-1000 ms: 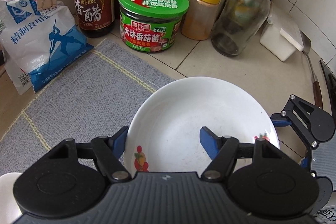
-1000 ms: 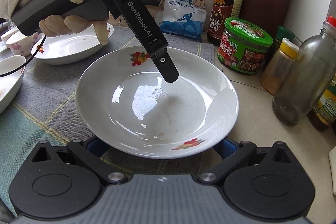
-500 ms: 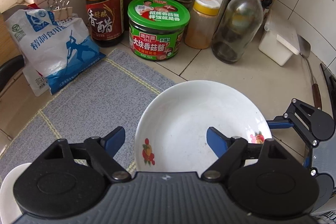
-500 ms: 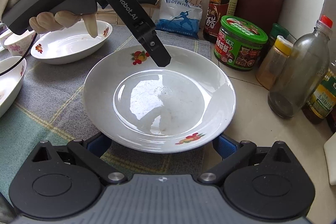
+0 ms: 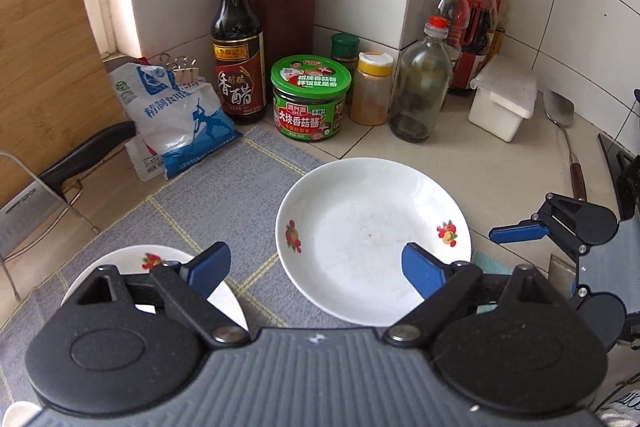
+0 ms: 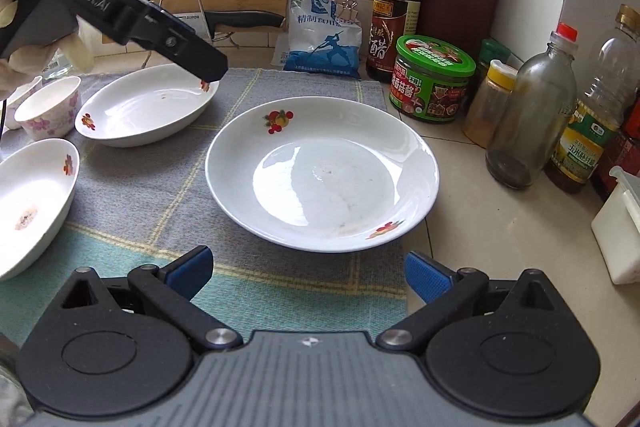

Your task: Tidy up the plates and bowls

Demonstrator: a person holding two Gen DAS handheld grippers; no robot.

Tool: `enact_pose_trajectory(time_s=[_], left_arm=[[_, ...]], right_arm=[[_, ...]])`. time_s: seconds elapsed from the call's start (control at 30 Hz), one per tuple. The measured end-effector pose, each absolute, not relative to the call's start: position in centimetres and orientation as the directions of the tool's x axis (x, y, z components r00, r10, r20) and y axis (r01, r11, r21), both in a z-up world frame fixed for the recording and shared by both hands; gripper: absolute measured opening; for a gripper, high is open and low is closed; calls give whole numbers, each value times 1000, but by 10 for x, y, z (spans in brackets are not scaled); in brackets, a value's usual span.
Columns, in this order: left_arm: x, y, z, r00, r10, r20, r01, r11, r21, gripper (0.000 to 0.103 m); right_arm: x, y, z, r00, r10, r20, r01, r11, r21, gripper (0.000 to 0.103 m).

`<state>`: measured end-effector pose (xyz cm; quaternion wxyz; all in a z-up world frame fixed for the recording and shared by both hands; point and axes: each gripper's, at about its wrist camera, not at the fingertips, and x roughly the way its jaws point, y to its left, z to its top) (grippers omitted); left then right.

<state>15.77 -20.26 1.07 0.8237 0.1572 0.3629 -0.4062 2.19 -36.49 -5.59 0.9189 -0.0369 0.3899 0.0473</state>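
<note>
A white plate with fruit motifs (image 6: 320,171) lies flat, half on the grey mat (image 6: 160,187) and half on the counter. My right gripper (image 6: 308,273) is open just short of its near rim, touching nothing. My left gripper (image 5: 316,269) hovers above the plate's (image 5: 372,239) left side with its jaws opening and nothing between them. In the right wrist view one of its fingers (image 6: 200,57) hangs over a second deep plate (image 6: 148,103). A white bowl (image 6: 32,195) and a floral cup (image 6: 48,107) sit at the left.
Along the back wall stand a vinegar bottle (image 5: 238,67), a green-lidded jar (image 5: 310,99), a salt bag (image 5: 180,115), a glass bottle (image 5: 420,91) and a white box (image 5: 500,99). A cleaver on a rack (image 5: 24,211) is at the left, and a spatula (image 5: 560,115) at the right.
The left gripper opened wider and drew up and back off the plate, towards the second plate. The right gripper pulled back, so the plate's rim no longer sits between its fingers.
</note>
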Motion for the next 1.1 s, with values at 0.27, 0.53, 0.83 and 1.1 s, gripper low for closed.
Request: enact_pose_trajectory(time_s=[0.27, 0.53, 0.83, 1.1], left_arm=[[105, -160, 8, 529, -498, -687, 716, 697, 47, 93], [72, -123, -2, 590, -407, -698, 590, 807, 28, 93], [42, -71, -1, 615, -415, -671, 565, 825, 7, 93], [19, -26, -9, 607, -409, -681, 559, 829, 1, 93]], right_arm=[[18, -339, -52, 690, 127, -713, -176, 984, 5, 103], [26, -319, -54, 670, 205, -714, -242, 969, 51, 103], [19, -281, -50, 671, 174, -721, -183, 981, 66, 103], [7, -239, -48, 660, 184, -728, -190, 979, 75, 103]])
